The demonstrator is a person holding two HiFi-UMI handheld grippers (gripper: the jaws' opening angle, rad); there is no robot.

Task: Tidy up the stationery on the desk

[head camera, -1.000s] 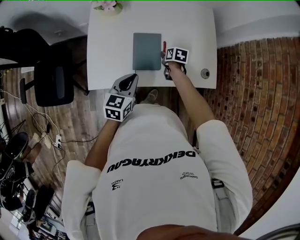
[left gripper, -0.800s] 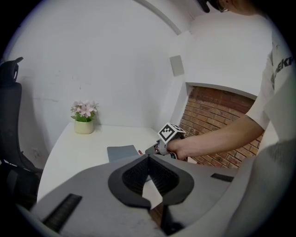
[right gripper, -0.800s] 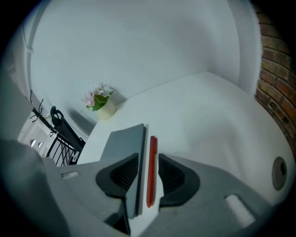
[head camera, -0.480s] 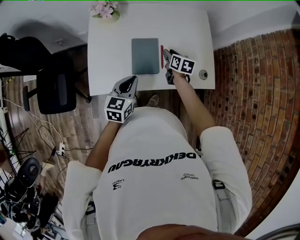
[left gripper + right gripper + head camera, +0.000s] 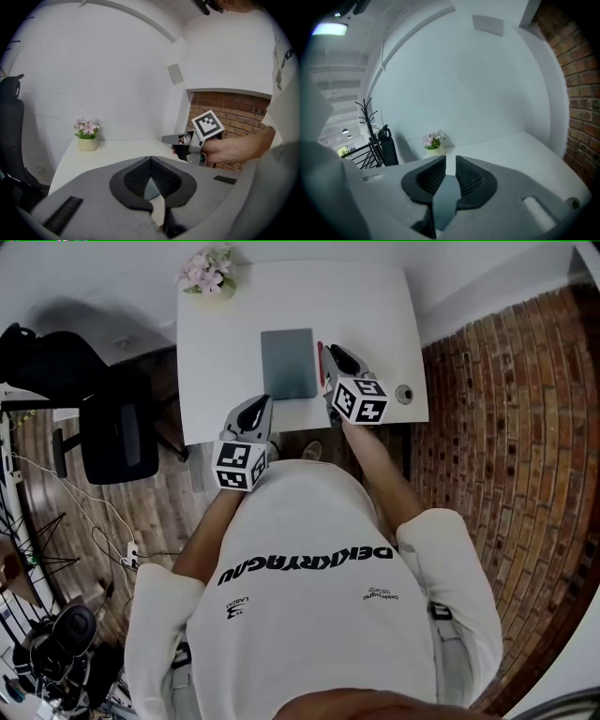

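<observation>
Flat grey notebook [image 5: 289,364], slim red pen [image 5: 320,359] perhaps; left gripper [image 5: 151,160] closed, empty; right gripper [image 5: 450,162] hovers, ribbed jaws just narrowing on nothing.

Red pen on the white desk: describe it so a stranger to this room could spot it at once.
Start at the white rectangular desk and find the flat grey rectangular pad near its middle. The thin red pen lies just right of the pad, parallel to its long edge, the only slim red thing there, unlike the pink potted flowers at the far left corner.
</observation>
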